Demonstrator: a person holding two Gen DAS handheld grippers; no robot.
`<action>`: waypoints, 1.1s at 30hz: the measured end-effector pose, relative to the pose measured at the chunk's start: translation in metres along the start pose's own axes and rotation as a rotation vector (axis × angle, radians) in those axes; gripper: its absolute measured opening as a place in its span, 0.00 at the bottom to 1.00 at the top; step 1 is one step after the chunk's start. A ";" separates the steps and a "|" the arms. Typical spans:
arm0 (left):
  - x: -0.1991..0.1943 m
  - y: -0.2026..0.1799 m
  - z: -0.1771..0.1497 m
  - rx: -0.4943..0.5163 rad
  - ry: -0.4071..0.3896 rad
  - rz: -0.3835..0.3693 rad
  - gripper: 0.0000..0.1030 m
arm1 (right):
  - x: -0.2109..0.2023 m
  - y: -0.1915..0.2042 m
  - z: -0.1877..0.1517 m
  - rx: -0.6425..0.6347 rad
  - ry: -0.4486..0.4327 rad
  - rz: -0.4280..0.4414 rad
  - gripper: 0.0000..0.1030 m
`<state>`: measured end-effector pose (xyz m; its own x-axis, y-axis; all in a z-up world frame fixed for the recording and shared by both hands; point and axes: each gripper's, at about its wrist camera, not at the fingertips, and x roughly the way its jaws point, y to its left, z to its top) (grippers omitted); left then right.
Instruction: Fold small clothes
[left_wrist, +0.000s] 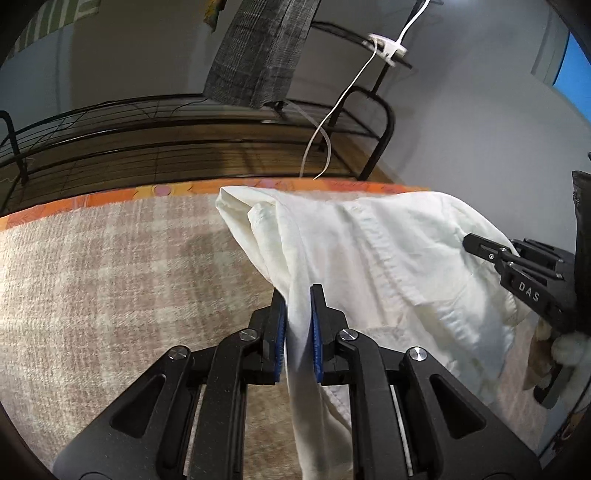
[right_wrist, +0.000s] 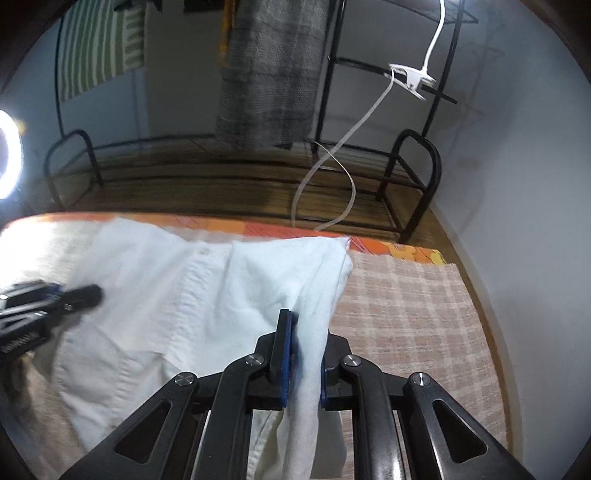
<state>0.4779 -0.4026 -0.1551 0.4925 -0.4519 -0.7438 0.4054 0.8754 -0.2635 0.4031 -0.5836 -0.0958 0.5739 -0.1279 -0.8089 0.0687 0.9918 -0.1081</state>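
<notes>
My left gripper (left_wrist: 298, 325) is pinching a fold of the white shirt (left_wrist: 388, 258) between its blue pads, and my right gripper (right_wrist: 304, 354) is clamping another fold, though that view is blurry. The shirt is draping from both over the checked blanket (left_wrist: 110, 277), near its orange edge (left_wrist: 110, 197).
</notes>
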 end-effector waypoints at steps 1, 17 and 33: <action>0.002 0.003 -0.001 0.000 0.015 0.012 0.14 | 0.006 -0.002 -0.001 0.004 0.027 -0.015 0.15; -0.108 -0.014 -0.019 0.093 -0.084 0.089 0.34 | -0.075 0.005 -0.015 0.075 -0.034 -0.063 0.51; -0.281 -0.027 -0.086 0.177 -0.224 0.045 0.57 | -0.253 0.060 -0.065 0.135 -0.217 -0.015 0.63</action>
<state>0.2620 -0.2842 0.0082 0.6624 -0.4575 -0.5932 0.4978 0.8606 -0.1077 0.2093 -0.4918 0.0650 0.7327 -0.1525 -0.6633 0.1785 0.9835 -0.0290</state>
